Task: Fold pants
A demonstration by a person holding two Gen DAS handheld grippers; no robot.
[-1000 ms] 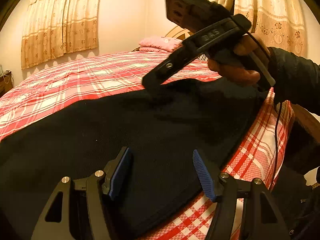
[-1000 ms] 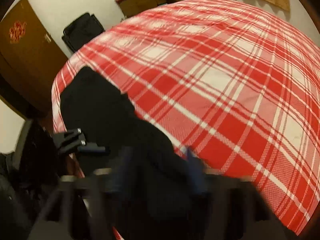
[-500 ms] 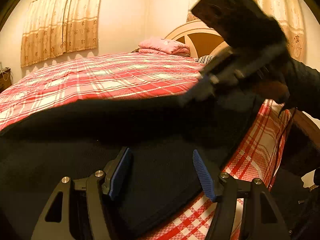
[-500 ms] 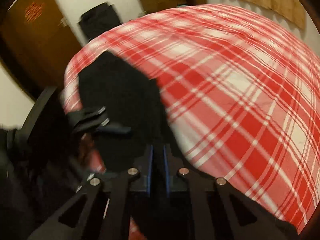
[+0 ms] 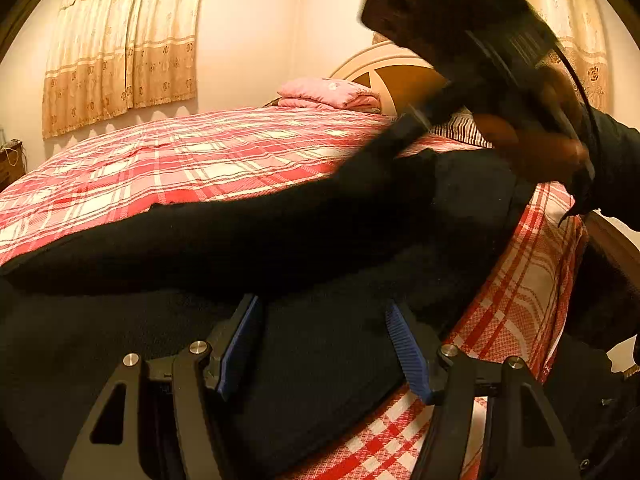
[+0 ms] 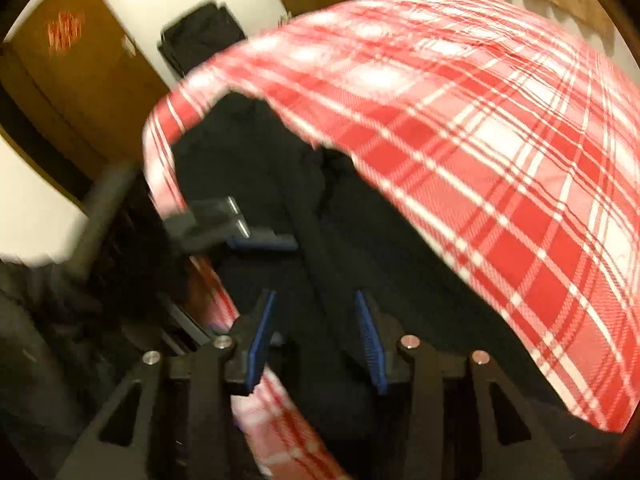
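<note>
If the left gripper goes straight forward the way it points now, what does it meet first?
Most likely the black pants on the checked bed cover. The left gripper stands open just above the cloth and points down at it; the exact gap is unclear.

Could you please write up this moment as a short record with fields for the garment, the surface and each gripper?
garment: black pants, one long edge doubled over itself, lying near the bed's edge
surface: red plaid bedspread
left gripper: open, low over the pants, gripping nothing
right gripper: jaws just been opening, black cloth between the pads, not pinched
background: pink pillow by the wooden headboard; curtains
</note>
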